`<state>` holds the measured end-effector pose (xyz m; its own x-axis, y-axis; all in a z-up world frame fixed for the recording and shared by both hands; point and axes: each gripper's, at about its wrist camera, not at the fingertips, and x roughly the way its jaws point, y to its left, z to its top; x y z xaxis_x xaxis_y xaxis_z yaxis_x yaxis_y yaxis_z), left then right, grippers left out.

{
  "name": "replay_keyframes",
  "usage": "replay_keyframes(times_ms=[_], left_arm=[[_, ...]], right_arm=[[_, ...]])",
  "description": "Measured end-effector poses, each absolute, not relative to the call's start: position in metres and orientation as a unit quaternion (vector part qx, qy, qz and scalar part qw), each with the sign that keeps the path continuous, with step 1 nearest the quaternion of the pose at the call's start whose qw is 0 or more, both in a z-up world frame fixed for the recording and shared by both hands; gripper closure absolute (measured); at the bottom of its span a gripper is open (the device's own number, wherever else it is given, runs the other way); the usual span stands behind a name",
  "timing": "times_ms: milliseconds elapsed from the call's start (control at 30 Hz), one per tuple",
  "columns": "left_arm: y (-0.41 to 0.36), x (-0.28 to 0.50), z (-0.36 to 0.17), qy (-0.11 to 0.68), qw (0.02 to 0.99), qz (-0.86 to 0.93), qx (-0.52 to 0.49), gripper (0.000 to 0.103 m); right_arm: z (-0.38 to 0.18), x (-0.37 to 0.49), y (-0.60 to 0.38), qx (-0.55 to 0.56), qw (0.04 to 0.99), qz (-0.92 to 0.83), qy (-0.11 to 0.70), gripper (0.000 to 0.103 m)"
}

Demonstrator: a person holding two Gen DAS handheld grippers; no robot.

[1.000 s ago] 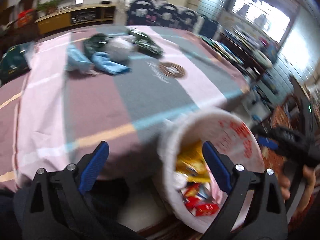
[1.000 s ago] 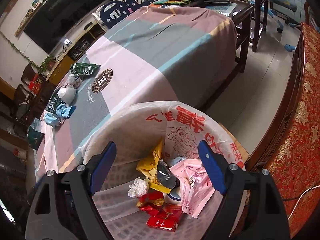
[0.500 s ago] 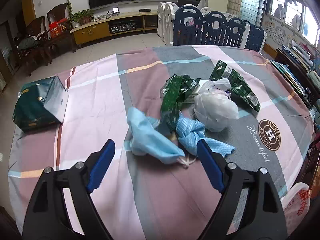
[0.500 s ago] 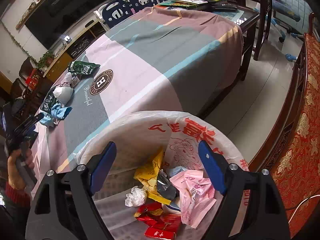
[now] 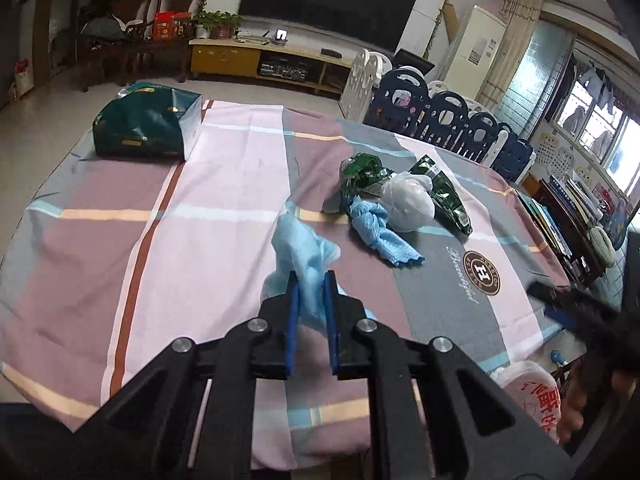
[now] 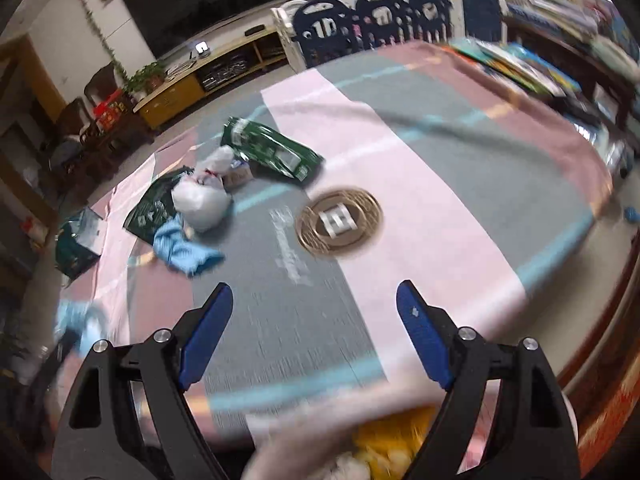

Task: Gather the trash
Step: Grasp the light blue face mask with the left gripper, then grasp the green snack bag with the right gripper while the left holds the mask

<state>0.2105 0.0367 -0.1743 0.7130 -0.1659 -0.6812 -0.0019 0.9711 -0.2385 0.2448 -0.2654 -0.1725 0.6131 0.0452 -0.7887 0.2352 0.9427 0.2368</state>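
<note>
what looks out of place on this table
A cluster of litter sits mid-table on the tablecloth: two crumpled green snack bags, a knotted white plastic bag and a blue cloth. The left gripper is shut on a light blue crumpled mask. Nothing looks spilled or broken.

— Any lettering you can make out?
— A round brown emblem (image 5: 481, 273) on the striped pink-and-grey tablecloth (image 5: 224, 216) shows a big "H"; beside it, script reading "Beautiful" (image 5: 463, 276).
— Anything else?
— Red characters on the white bin bag (image 5: 534, 396), near right, unreadable.
</note>
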Motion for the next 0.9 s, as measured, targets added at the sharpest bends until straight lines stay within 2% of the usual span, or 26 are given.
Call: replay_keyframes(times_ms=[67, 167, 267, 433, 467, 500, 533, 600, 700, 900], left_arm=[[0.028, 0.192, -0.182, 0.366, 0.926, -0.047, -0.076, 0.090], [0.037, 0.181, -0.177, 0.348, 0.930, -0.058, -0.107, 0.090], [0.049, 0.180, -0.176, 0.336, 0.932, -0.051, -0.129, 0.090], [0.053, 0.186, -0.185, 0.357, 0.922, -0.049, -0.144, 0.090], [0.055, 0.188, -0.187, 0.359, 0.920, -0.049, -0.150, 0.090], [0.056, 0.189, -0.188, 0.362, 0.918, -0.048, -0.154, 0.090], [0.058, 0.190, -0.190, 0.366, 0.916, -0.046, -0.158, 0.090], [0.060, 0.191, -0.193, 0.372, 0.912, -0.047, -0.165, 0.090], [0.061, 0.189, -0.193, 0.370, 0.912, -0.043, -0.169, 0.090], [0.062, 0.181, -0.183, 0.352, 0.921, -0.028, -0.166, 0.090]], right_arm=[[-0.172, 0.283, -0.250, 0.124, 0.895, -0.062, 0.424, 0.021], [-0.181, 0.347, -0.234, 0.041, 0.903, -0.079, 0.421, 0.021], [-0.207, 0.410, -0.225, -0.055, 0.875, -0.079, 0.475, 0.021], [-0.236, 0.446, -0.227, -0.122, 0.847, -0.046, 0.516, 0.022], [-0.235, 0.445, -0.230, -0.117, 0.850, -0.040, 0.512, 0.028], [-0.235, 0.443, -0.232, -0.105, 0.851, -0.031, 0.514, 0.053], [-0.233, 0.439, -0.236, -0.081, 0.851, -0.019, 0.519, 0.065], [-0.230, 0.424, -0.238, -0.061, 0.854, -0.005, 0.516, 0.078], [-0.223, 0.391, -0.237, -0.040, 0.855, 0.013, 0.518, 0.086], [-0.199, 0.288, -0.242, 0.021, 0.863, 0.033, 0.505, 0.088]])
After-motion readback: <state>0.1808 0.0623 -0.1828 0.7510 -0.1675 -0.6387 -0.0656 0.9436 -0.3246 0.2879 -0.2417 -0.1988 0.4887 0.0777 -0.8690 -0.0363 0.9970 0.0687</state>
